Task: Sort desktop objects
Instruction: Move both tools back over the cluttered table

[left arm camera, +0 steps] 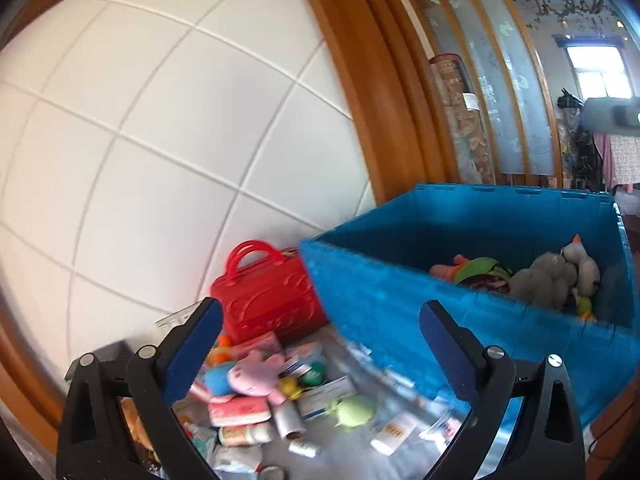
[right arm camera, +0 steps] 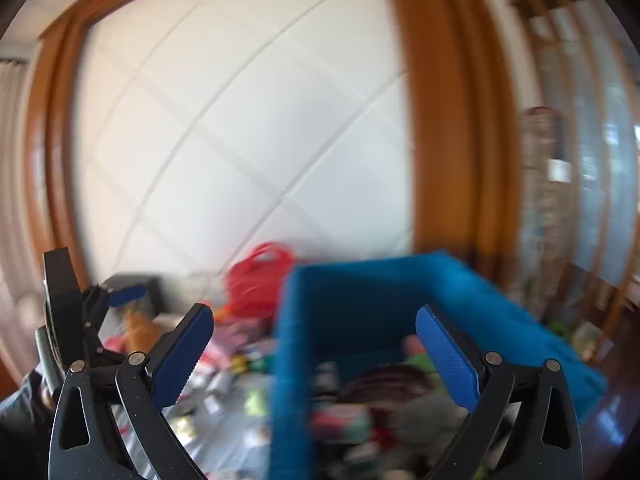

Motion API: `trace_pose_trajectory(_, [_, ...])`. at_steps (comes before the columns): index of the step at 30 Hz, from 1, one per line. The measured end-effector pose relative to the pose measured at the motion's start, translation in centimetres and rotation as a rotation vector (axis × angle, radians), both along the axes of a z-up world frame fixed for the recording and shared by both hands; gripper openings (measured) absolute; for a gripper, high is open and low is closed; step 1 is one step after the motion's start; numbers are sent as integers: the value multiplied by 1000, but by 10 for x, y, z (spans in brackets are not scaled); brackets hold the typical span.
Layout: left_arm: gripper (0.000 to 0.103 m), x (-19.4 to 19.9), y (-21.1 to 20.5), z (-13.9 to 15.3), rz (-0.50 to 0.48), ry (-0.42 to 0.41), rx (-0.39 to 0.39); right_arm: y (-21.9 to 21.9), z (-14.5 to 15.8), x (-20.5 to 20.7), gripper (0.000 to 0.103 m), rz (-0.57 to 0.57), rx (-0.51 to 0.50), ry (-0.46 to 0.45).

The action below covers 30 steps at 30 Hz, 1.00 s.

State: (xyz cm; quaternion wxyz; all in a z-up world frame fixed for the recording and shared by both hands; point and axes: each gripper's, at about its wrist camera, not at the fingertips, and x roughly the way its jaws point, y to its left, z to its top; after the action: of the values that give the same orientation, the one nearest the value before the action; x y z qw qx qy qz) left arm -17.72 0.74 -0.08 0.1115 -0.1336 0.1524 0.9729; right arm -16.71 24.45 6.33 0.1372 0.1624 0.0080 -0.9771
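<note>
Left wrist: blue crate (left arm camera: 400,300) beside red bag (left arm camera: 264,300), clutter.

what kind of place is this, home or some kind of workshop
Most likely a room in a home. A blue plastic crate holds plush toys, a red toy handbag stands by the white panelled wall, and small household items litter the table.

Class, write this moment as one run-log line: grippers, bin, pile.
left gripper: open, empty | right gripper: open, empty | blue bin: holds plush toys | pile: unsorted
</note>
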Motion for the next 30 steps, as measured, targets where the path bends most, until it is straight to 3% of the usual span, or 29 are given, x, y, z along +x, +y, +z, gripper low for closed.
trace_pose_trajectory(3, [102,13,-49,-7,75,7,21,-51,-17,-15,103,82,26,-83])
trace_pose_trajectory(6, [102,13,-93,-19,91,-64,17,-95,-48,-27,103,166,6,-186])
trace_pose_trajectory(9, [102,13,-125,-51,152,-138,-49,-131,-92,-39,103,151,23,-331])
trace_pose_trajectory(12, [102,13,-148,-85,114,-230,-43,-160,-136,-42,103,136,62,-438])
trace_pose_trajectory(17, [102,13,-166,-137,82,-282,-42,-173,-184,-38,103,47,52,-497])
trace_pose_trajectory(22, [102,-2,-168,-182,23,-362,-60,-174,-239,-43,103,101,-19,-678])
trace_pose_trajectory(27, [102,-15,-168,-217,32,-445,-51,-171,-255,-51,103,38,73,-674])
trace_pose_trajectory(30, [102,-22,-166,-223,54,-451,-43,-168,-254,-63,103,44,60,-658])
